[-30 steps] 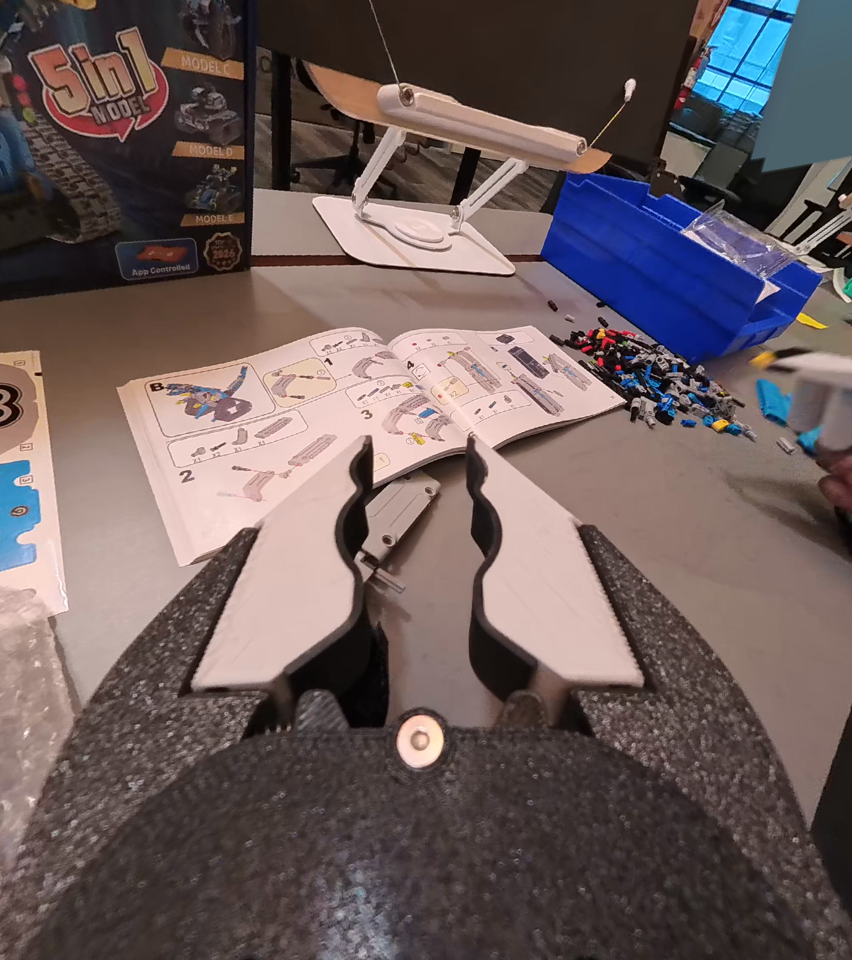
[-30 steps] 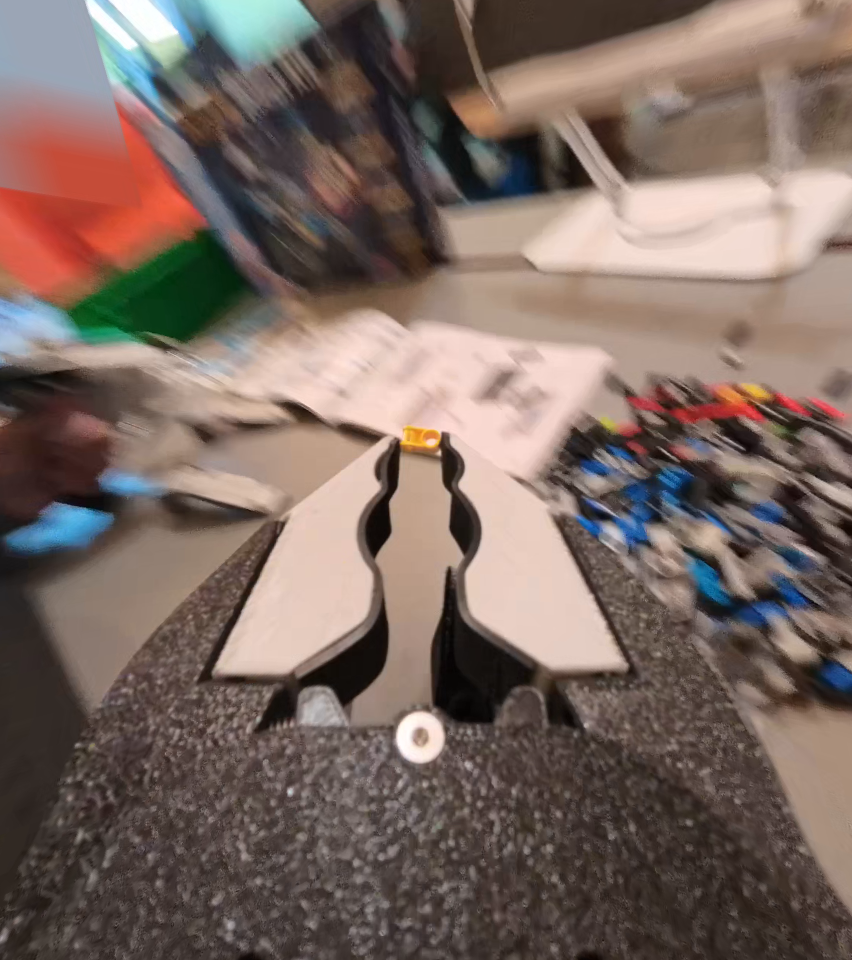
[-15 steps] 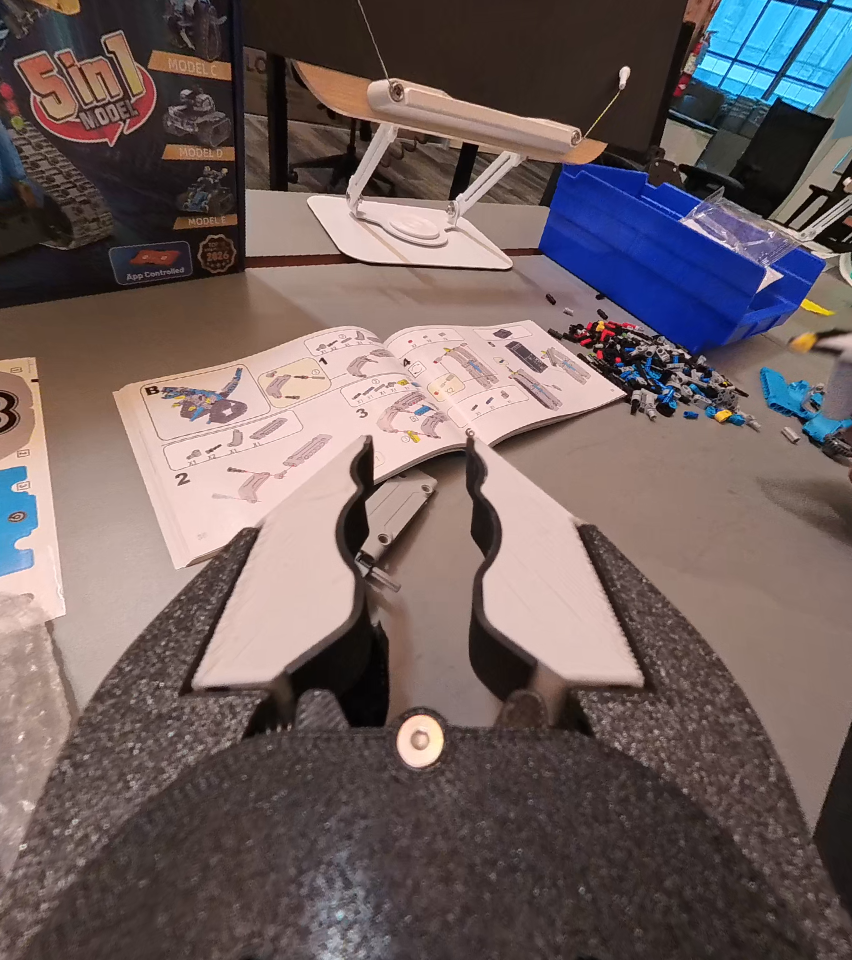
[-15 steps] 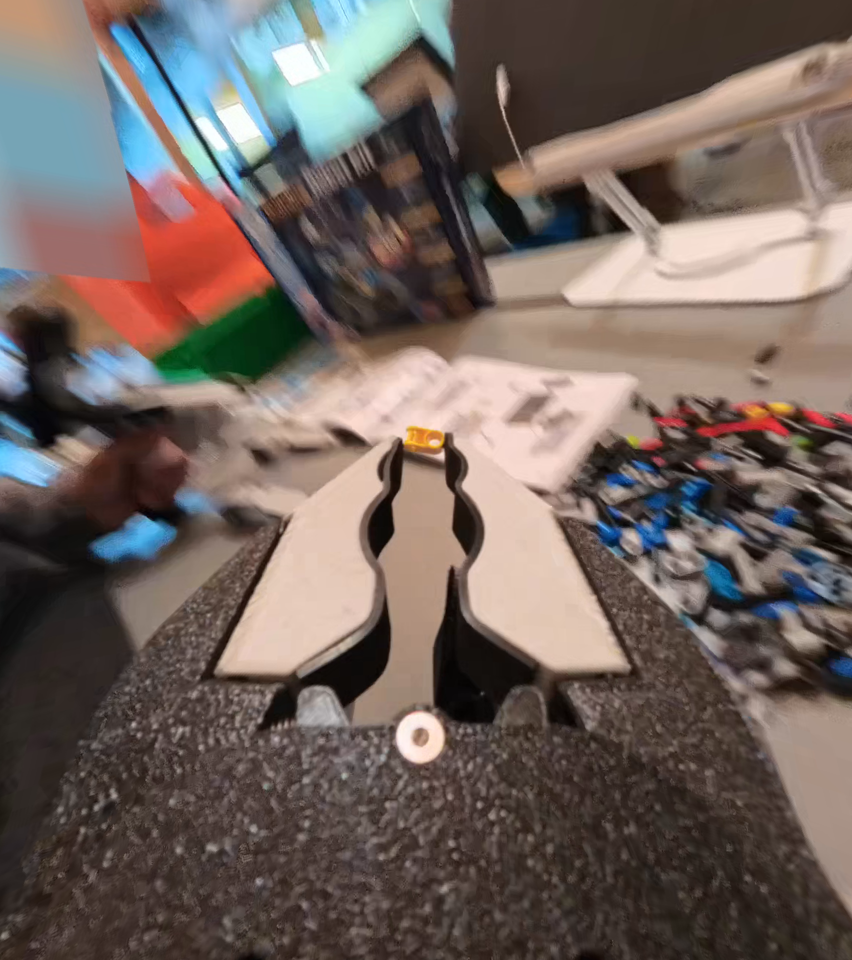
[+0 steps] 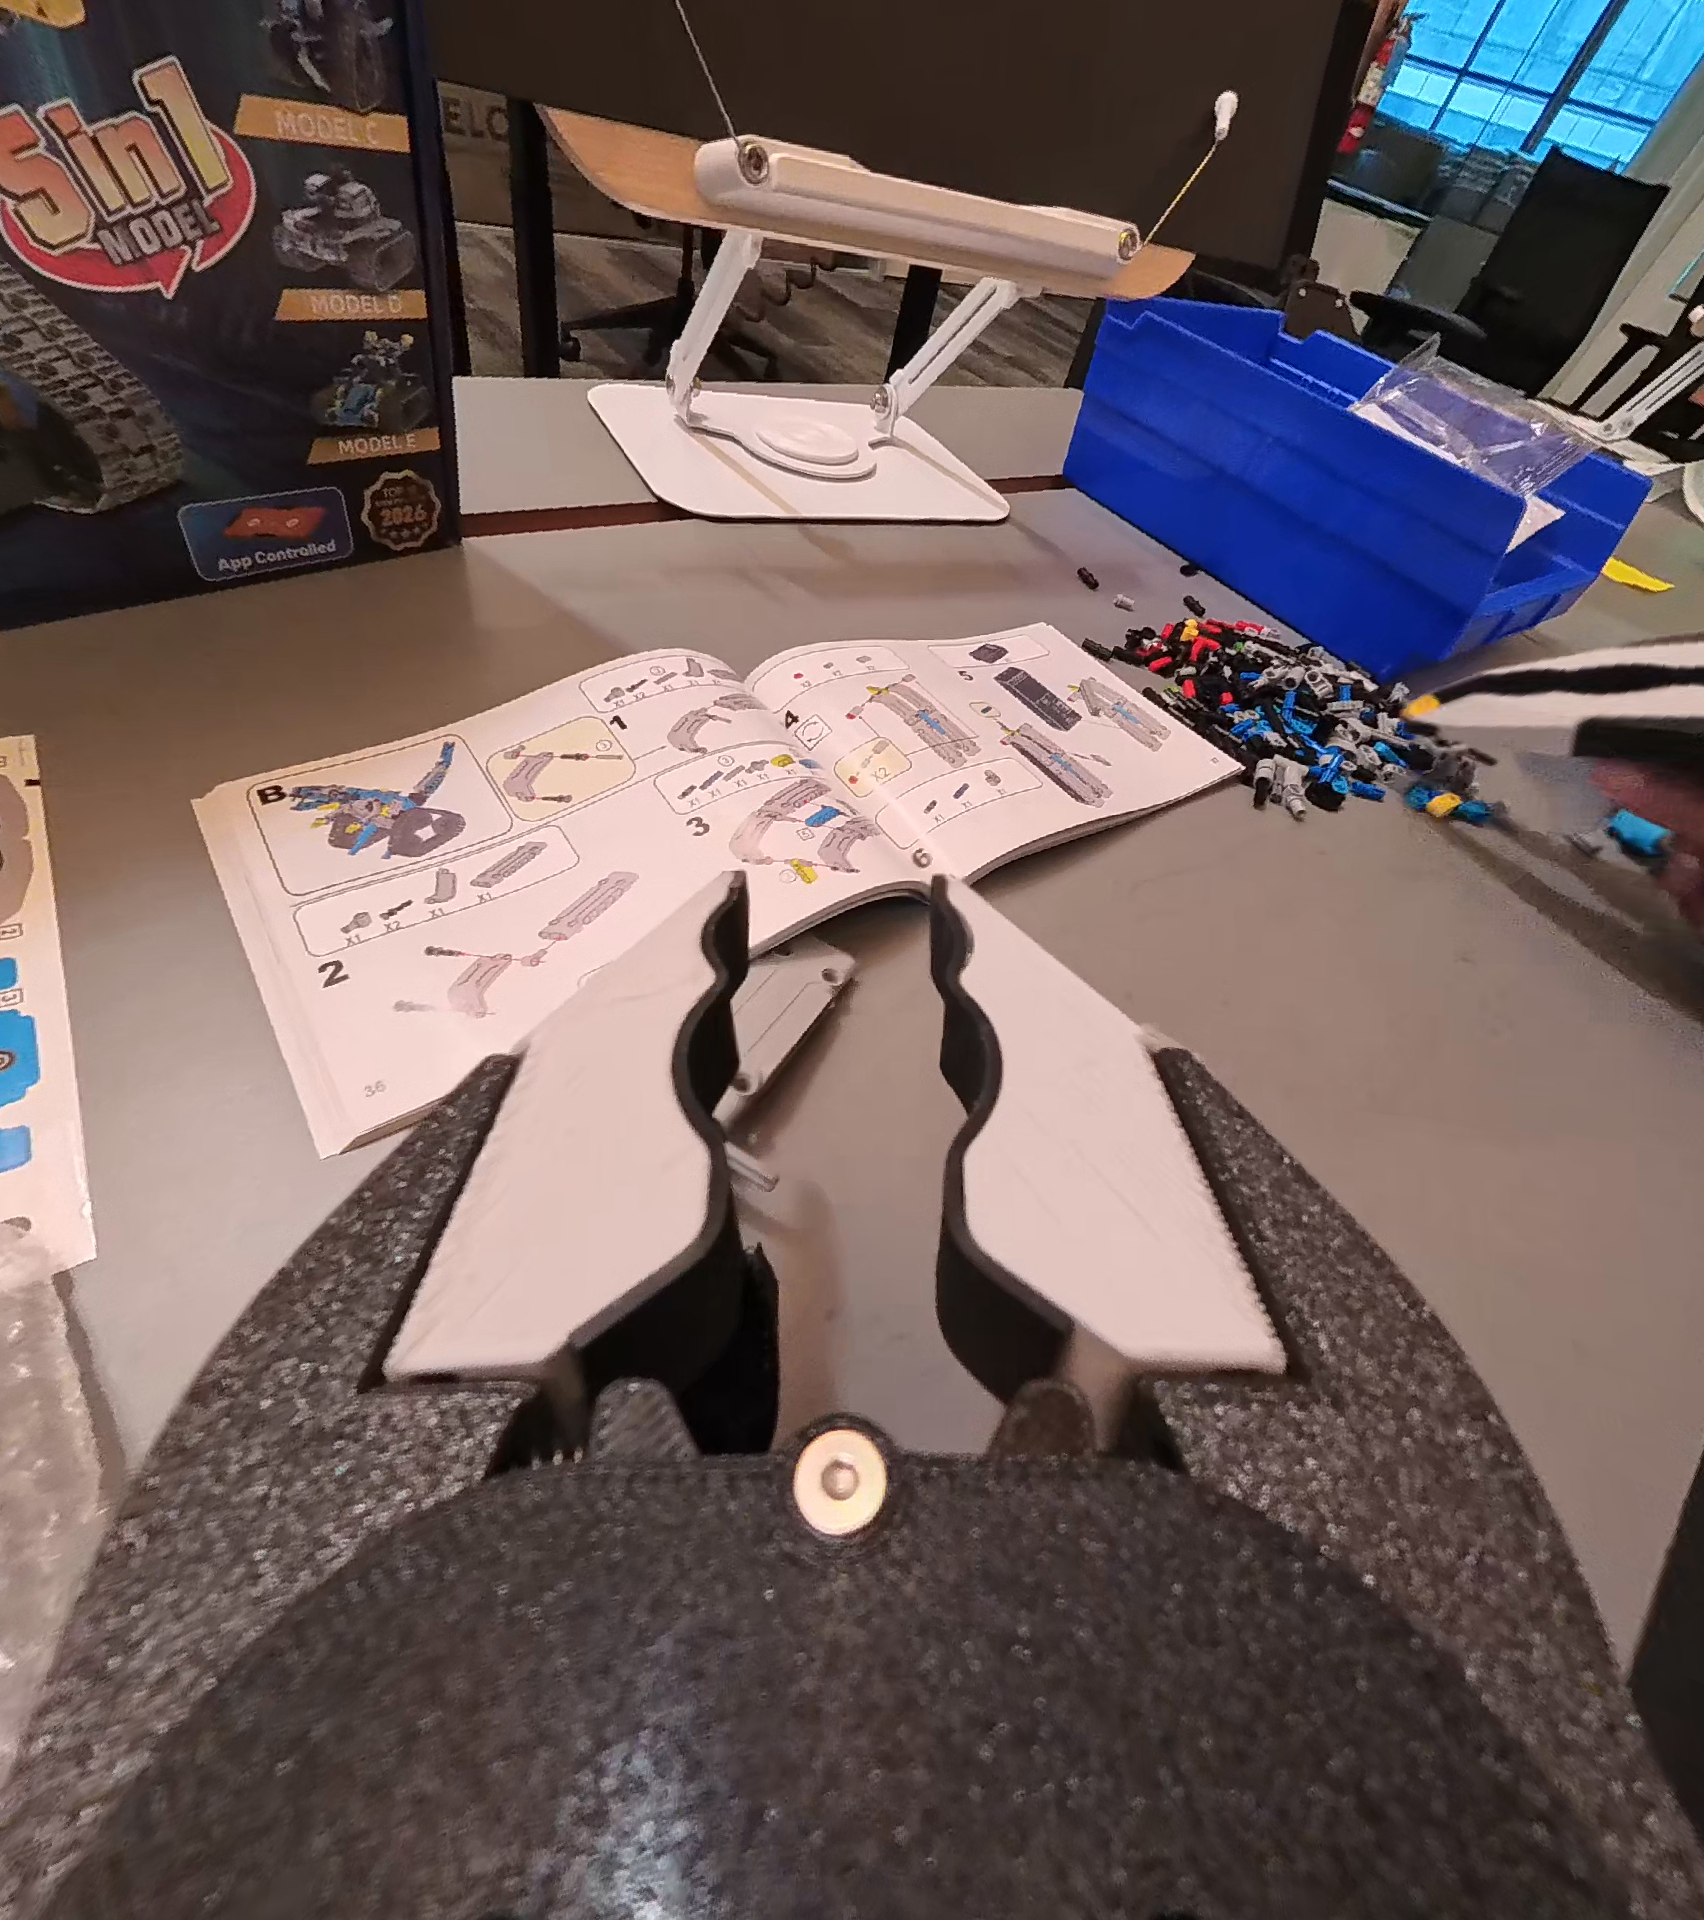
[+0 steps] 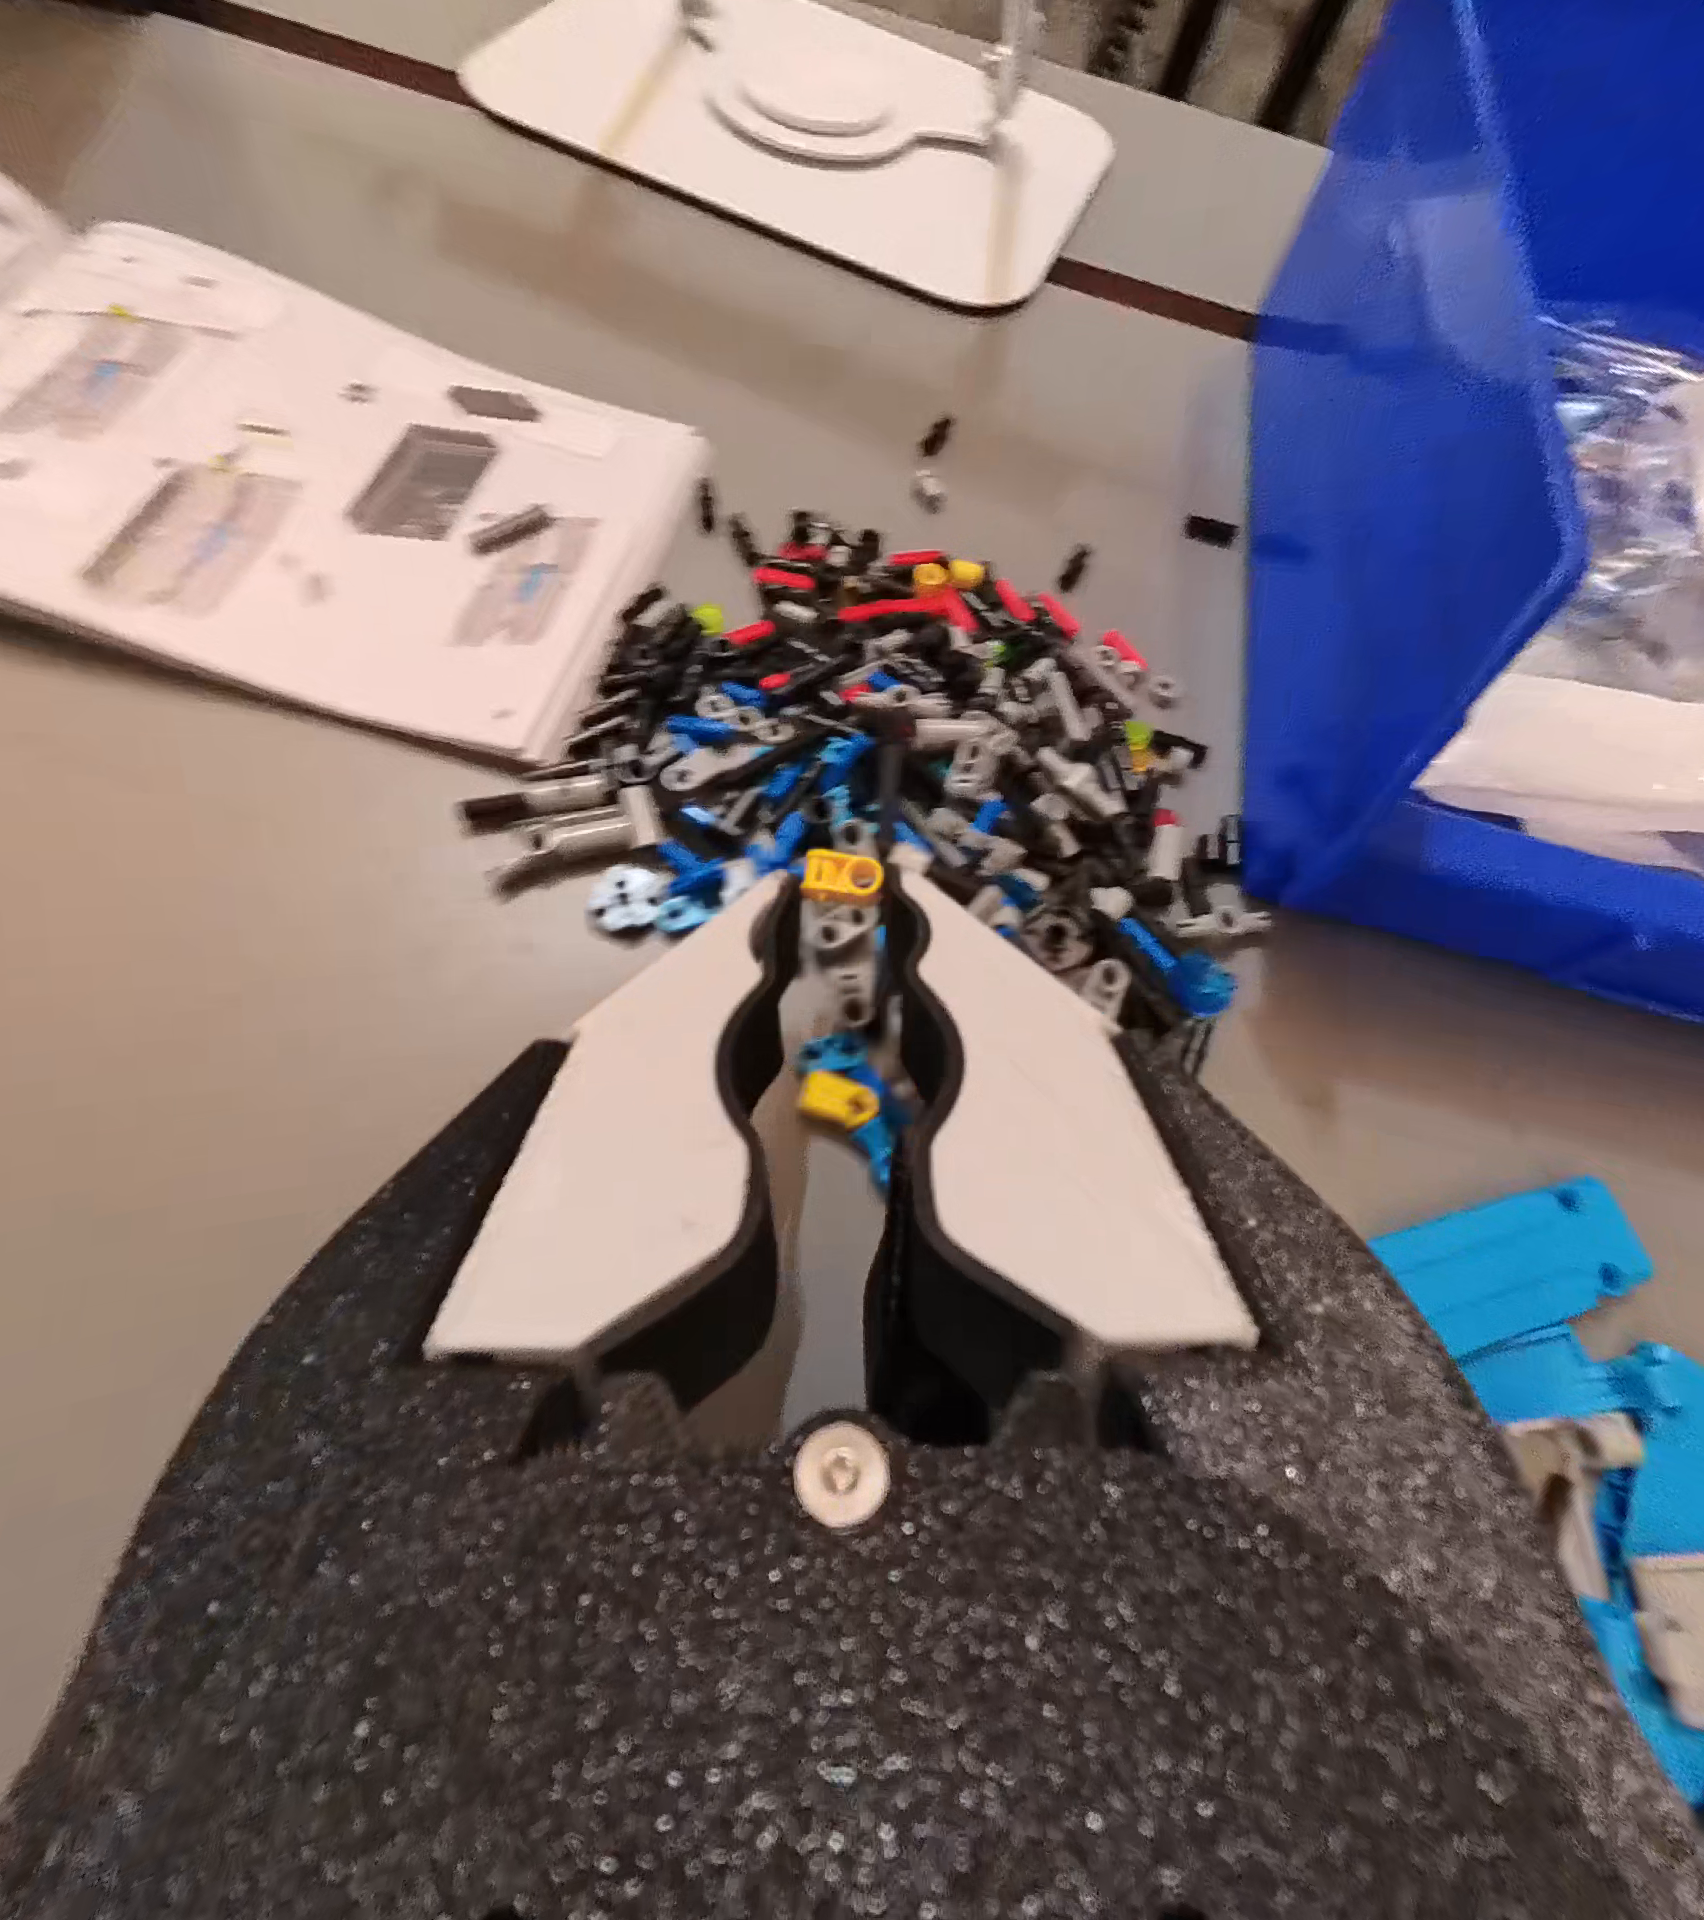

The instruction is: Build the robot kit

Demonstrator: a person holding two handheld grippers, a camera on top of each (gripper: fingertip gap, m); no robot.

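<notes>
Yellow, a small connector piece [image 6: 840, 873] sat pinched between the tips of the right gripper [image 6: 840, 891], its jaws nearly closed, just above the pile of small building parts [image 6: 915, 748] beside the blue bin [image 6: 1430, 665]. The left gripper [image 5: 837, 899] hung with its jaws spread and empty over the grey table [image 5: 1347, 1091], a grey part [image 5: 786, 1013] lying beneath them at the edge of the open instruction booklet [image 5: 682, 821].

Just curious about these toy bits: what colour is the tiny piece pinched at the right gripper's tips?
Yellow. The small piece shows best in the right wrist view.
</notes>
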